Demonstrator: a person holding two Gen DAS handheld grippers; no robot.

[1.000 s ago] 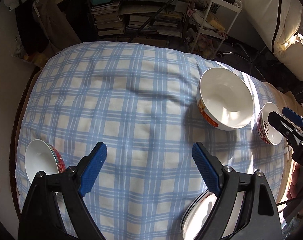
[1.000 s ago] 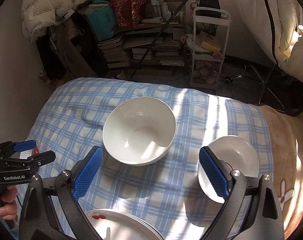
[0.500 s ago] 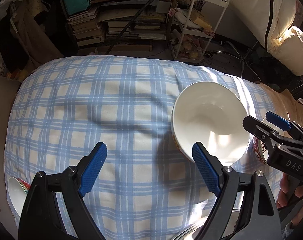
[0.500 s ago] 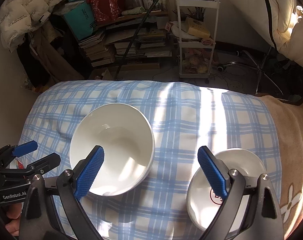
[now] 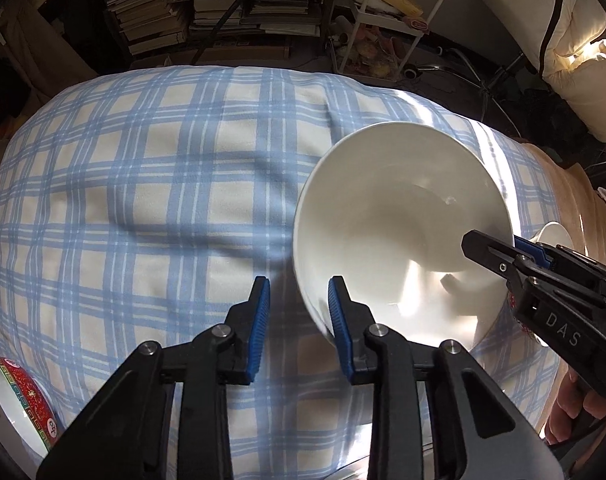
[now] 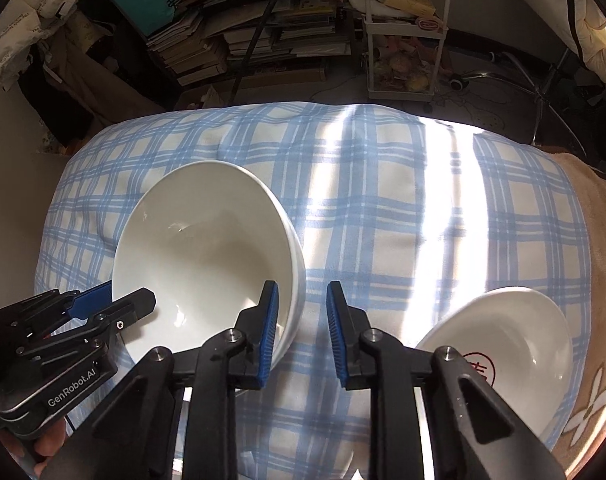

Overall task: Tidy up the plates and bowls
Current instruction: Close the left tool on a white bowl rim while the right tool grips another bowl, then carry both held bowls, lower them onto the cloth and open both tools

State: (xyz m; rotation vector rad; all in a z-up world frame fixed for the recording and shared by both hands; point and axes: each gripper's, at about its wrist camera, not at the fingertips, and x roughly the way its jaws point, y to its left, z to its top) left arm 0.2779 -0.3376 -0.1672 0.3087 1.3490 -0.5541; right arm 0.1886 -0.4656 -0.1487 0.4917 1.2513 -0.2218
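The large white bowl [image 5: 399,232] sits on the blue-and-white checked cloth [image 5: 143,200] that covers the bench, and both grippers are at its rim from opposite sides.

The left gripper [image 5: 299,312] straddles the bowl's near-left rim: its right blue pad lies inside the bowl and its left pad outside over the cloth. Its jaws are closing, with the rim between them; a clear gap still shows between the outer pad and the bowl wall, so the pads are not pressing yet.

The right gripper [image 6: 303,320] straddles the opposite rim in the same way, with its left pad inside the bowl and its right pad outside. Its jaws are also closing around the rim, and a gap still shows on the outer side.

To the right of the large bowl, near the edge of the cloth where a tan towel [image 6: 599,240] begins, lies a smaller white bowl [image 6: 515,340] with a red mark inside. Far to the left of the large bowl, at the cloth's edge, a red-patterned bowl [image 5: 19,396] stands partly out of view.

Beyond the large bowl, behind the bench, are stacked books [image 6: 287,36] and a white wire rack [image 6: 407,32].
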